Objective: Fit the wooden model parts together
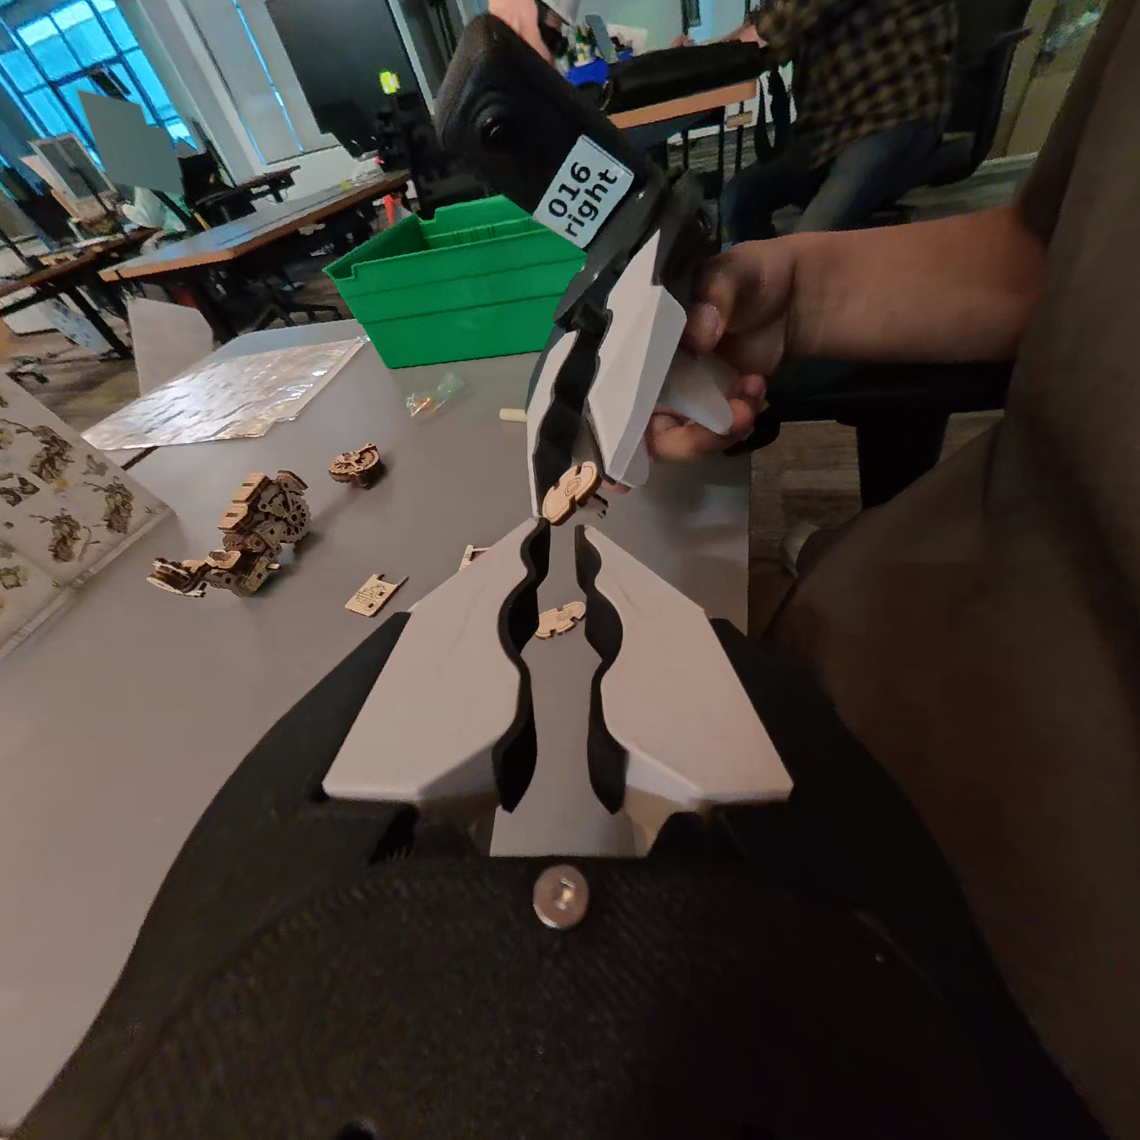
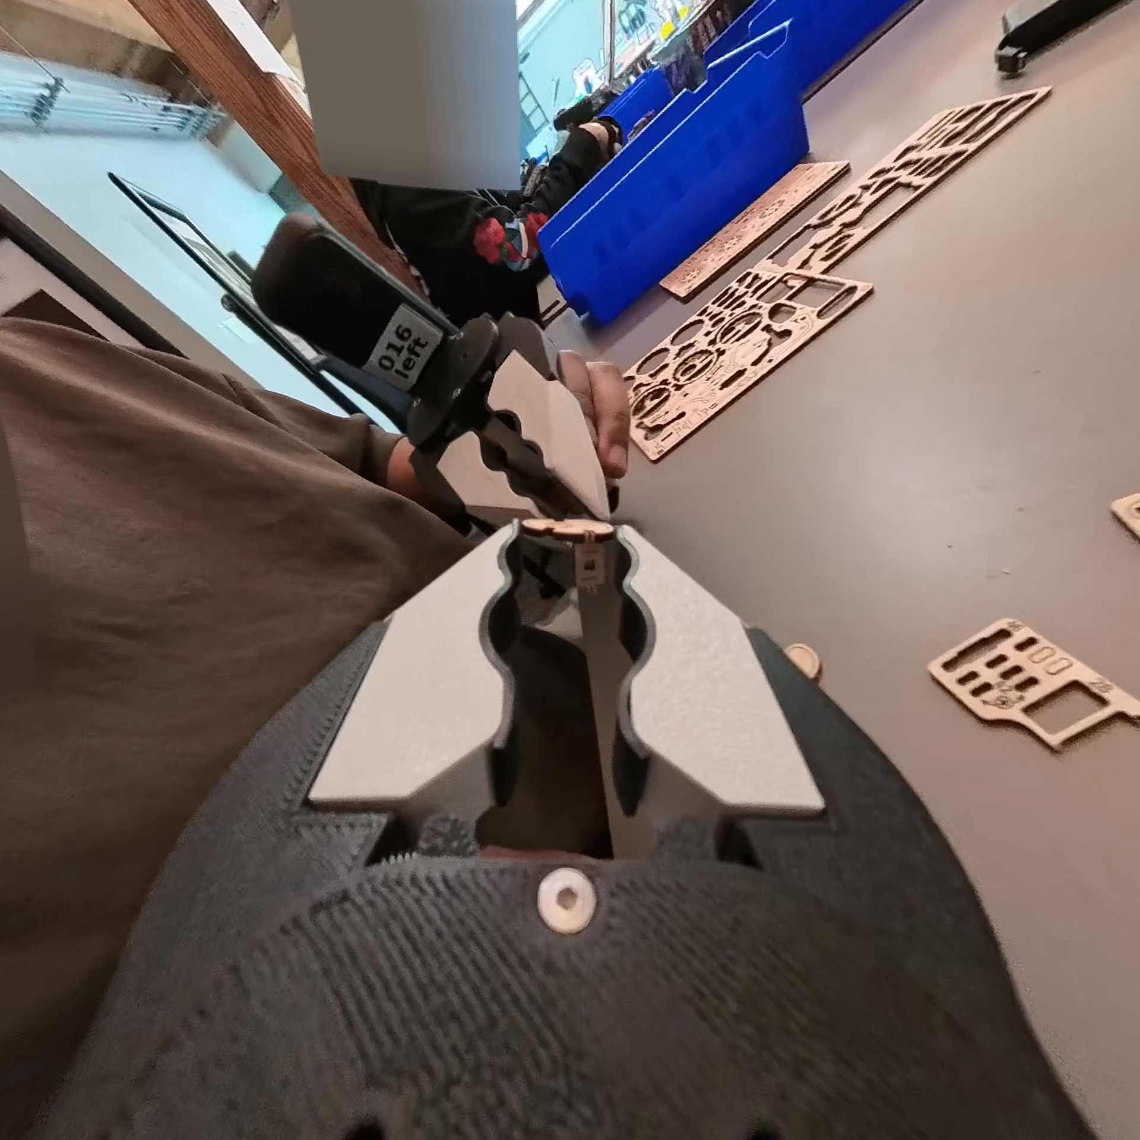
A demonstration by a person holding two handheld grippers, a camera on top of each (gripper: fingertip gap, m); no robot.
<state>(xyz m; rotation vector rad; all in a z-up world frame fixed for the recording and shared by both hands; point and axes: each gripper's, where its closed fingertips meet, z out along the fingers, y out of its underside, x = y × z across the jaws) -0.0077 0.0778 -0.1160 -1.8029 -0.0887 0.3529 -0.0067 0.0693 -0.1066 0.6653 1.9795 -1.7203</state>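
Between the tips of the right hand-held gripper (image 2: pixel 564 532), a small round wooden disc part (image 2: pixel 566 528) with a tab hanging beneath is pinched by its edges and held in the air above the worktop (image 2: pixel 863 493). The left hand-held gripper (image 1: pixel 560 535) points at it from just beside, its jaws narrowly parted and holding nothing; its tips sit almost against the disc. Risk, as judged: the grip is only on the extreme fingertips across a thin rim, so a slight twist or a nudge from the opposing tips could flip the disc out. The slender tab could snap if the left gripper closes on it at an angle.

Below the left gripper a second disc piece (image 1: pixel 560 619) lies flat on the worktop, with a slotted flat piece (image 1: pixel 375 595) to its left. Farther left sits the partly built wooden model (image 1: pixel 247 533), and beyond it a small gear-like sub-assembly (image 1: pixel 356 464). A dropped part could land among these, or go off the worktop edge, which is close on the person's side.

Open room lies in the bare centre of the worktop. Its far side is bounded by a green bin (image 1: pixel 456 290) and a foil sheet (image 1: pixel 228 395). Seen from the right wrist, cut-out wooden sheets (image 2: pixel 746 358) and a blue bin (image 2: pixel 678 203) close off the far end.
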